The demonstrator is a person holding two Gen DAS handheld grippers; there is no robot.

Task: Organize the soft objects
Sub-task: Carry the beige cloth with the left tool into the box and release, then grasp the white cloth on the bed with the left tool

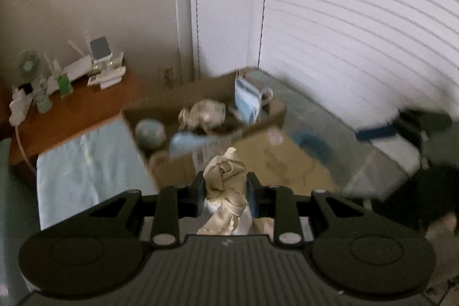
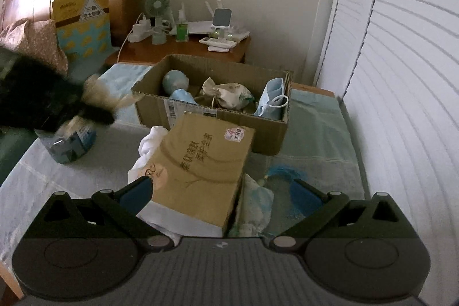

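Observation:
My left gripper point(image 1: 226, 192) is shut on a crumpled beige cloth point(image 1: 226, 177) and hangs over the bed, short of an open cardboard box point(image 1: 259, 128). In the right wrist view it shows as a dark blur with the beige cloth point(image 2: 99, 95) left of the box point(image 2: 269, 134). The box holds a pale blue ball point(image 2: 175, 81), a beige pouch point(image 2: 226, 95) and blue face masks point(image 2: 272, 99). My right gripper point(image 2: 222, 189) stands wide open astride a tan tissue pack point(image 2: 200, 162). One fingertip point(image 2: 143, 187) is at the pack's corner, the other stands apart.
A white cloth point(image 2: 149, 145) lies under the pack, with a patterned pouch point(image 2: 255, 205) and a blue tasselled thing point(image 2: 287, 172) to its right. A blue packet point(image 2: 68, 142) sits left. A cluttered nightstand point(image 2: 183, 48) stands behind the box, louvred doors point(image 2: 401, 62) on the right.

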